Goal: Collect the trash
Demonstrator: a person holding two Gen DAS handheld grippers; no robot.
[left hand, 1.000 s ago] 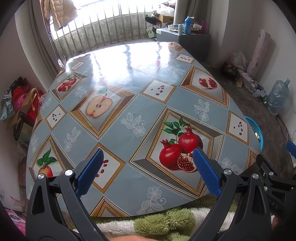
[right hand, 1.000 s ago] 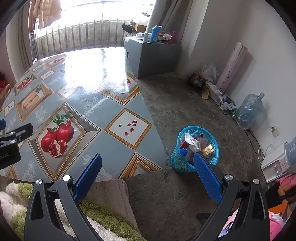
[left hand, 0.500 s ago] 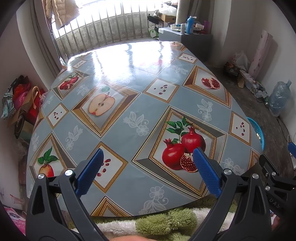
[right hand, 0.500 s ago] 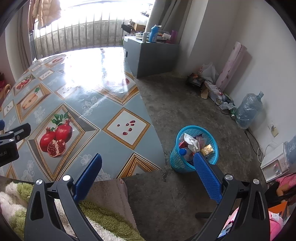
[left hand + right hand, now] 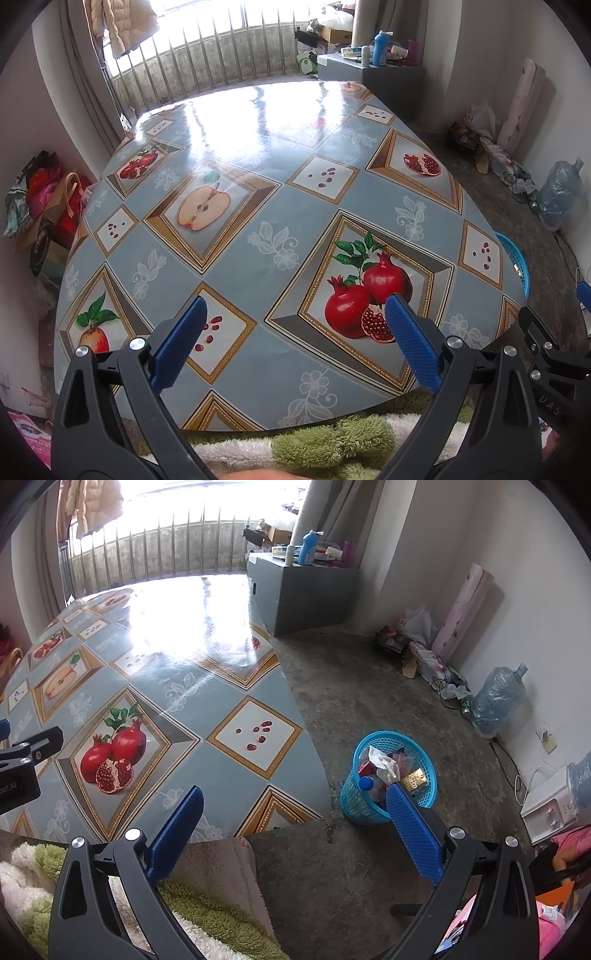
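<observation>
Your left gripper (image 5: pixel 293 314) hovers over the near edge of the bench (image 5: pixel 258 206), its blue fingers (image 5: pixel 179 341) spread wide with nothing between them. Your right gripper (image 5: pixel 295 805) hangs past the bench's corner above the concrete floor (image 5: pixel 369 686), fingers (image 5: pixel 413 830) equally wide and empty. The trash sits in the blue mesh basket (image 5: pixel 391 775) on the floor just beside the bench: crumpled paper (image 5: pixel 382 762), a bottle (image 5: pixel 367 784), wrappers.
</observation>
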